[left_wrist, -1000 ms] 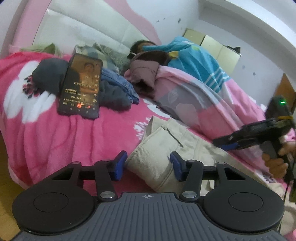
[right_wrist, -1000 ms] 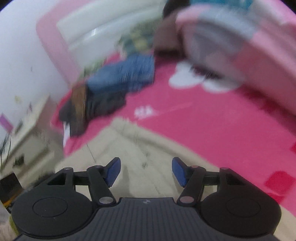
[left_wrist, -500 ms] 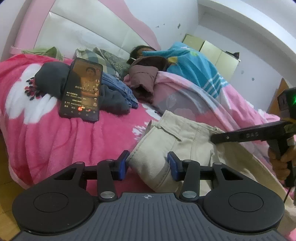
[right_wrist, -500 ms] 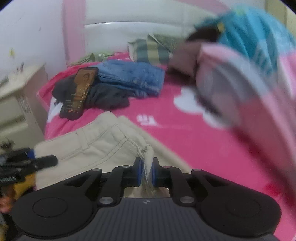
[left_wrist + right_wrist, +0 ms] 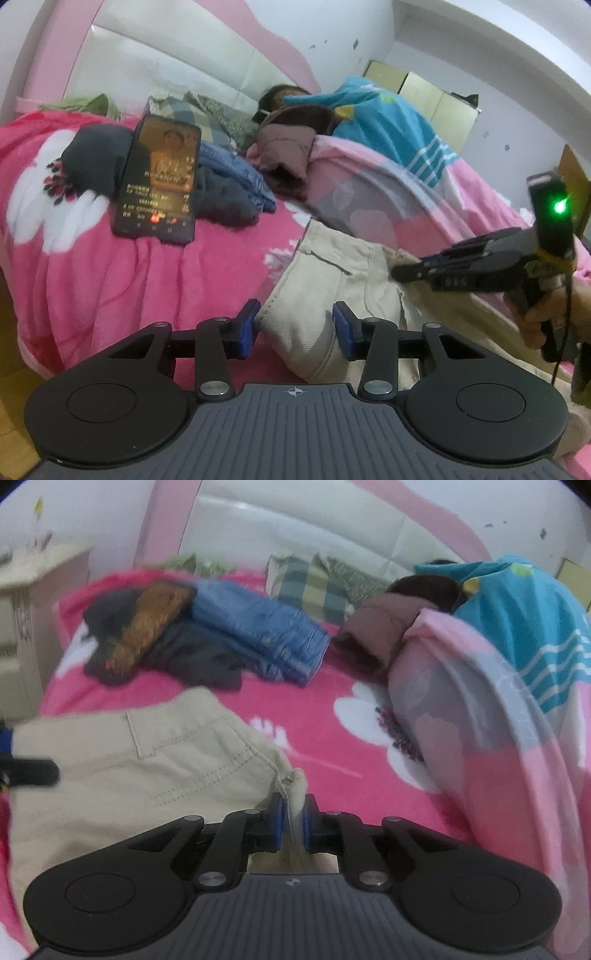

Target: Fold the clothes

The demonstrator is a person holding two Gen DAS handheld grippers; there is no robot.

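Beige trousers (image 5: 332, 280) lie on the pink flowered blanket (image 5: 92, 258). My left gripper (image 5: 294, 328) is open, and its blue pads stand on either side of the trousers' near waistband corner, with the cloth in the gap. My right gripper (image 5: 293, 823) is shut on a thin edge of the trousers (image 5: 147, 768) by a button and holds it slightly raised. In the left wrist view the right gripper (image 5: 406, 271) reaches in from the right, held by a hand (image 5: 535, 321).
A lit phone (image 5: 159, 181) leans against a dark garment (image 5: 96, 155). Folded jeans (image 5: 258, 635) lie beside it. A person (image 5: 369, 147) lies under pink and blue covers along the right. A headboard (image 5: 295, 528) and a nightstand (image 5: 37, 590) are behind.
The right gripper went from open above the trousers to shut on their edge and swung to face the headboard. The left gripper's fingers narrowed around the waistband corner.
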